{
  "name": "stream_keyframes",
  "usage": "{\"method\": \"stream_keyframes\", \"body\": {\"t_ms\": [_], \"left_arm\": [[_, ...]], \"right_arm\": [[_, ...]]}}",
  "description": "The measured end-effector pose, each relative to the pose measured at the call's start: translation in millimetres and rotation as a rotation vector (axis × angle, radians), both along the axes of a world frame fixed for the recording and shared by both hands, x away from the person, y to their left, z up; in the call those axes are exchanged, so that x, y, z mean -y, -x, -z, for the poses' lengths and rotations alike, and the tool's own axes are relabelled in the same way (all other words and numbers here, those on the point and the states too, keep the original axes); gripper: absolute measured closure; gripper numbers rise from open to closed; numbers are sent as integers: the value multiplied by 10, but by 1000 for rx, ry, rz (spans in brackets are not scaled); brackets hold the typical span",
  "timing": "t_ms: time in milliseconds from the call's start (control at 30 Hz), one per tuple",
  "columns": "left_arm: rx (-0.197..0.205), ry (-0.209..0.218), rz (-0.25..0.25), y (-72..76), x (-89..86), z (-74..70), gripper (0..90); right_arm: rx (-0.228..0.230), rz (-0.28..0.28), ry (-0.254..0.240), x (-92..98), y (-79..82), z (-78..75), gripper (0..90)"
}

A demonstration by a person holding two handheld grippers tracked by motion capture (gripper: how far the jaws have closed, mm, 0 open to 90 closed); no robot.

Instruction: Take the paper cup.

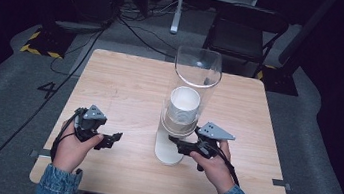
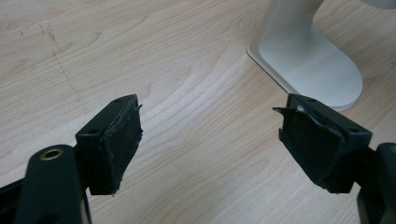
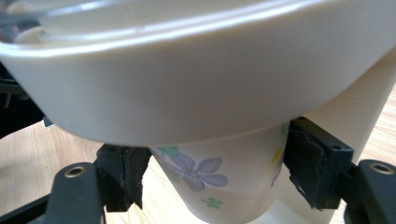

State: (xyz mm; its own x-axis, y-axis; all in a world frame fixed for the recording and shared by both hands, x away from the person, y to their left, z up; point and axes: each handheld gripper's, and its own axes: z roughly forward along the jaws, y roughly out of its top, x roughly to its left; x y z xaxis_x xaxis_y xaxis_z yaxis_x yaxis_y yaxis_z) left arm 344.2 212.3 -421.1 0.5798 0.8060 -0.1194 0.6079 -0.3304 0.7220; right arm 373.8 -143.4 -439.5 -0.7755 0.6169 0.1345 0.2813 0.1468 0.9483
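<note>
A cup dispenser stands mid-table: a clear tube holding a stack of white cups, on a white stand. A flowered paper cup sticks out below the dispenser's cream collar. My right gripper reaches in from the right under that collar, and its pads rest against both sides of the cup. It also appears in the high view, right gripper. My left gripper hovers over the bare table left of the stand; in its own view, the left gripper is open and holds nothing.
The wooden table has free room at the left and back. The dispenser's white foot lies just ahead and to the right of the left jaws. Beyond the table are a black chair and cables on the floor.
</note>
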Motion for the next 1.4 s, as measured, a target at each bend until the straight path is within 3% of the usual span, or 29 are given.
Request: {"method": "stream_keyframes", "body": {"t_ms": [133,667,1167,1333,1400], "left_arm": [[-1,0,1,0,3,2,208],[-3,3,0,-1,9,12,208],[0,5,2,5,4,3,208],[-1,4,3,3,7,6,208],[-1,2,3,4,8,4,208]], "right_arm": [[4,-6,7,3,-4,5,291],[132,-43,92,12,-32,54,329],[205,-77,138,39,-65,88,335],[204,-86,128,46,-69,105,336],[123,-64,91,39,-55,110,335]]}}
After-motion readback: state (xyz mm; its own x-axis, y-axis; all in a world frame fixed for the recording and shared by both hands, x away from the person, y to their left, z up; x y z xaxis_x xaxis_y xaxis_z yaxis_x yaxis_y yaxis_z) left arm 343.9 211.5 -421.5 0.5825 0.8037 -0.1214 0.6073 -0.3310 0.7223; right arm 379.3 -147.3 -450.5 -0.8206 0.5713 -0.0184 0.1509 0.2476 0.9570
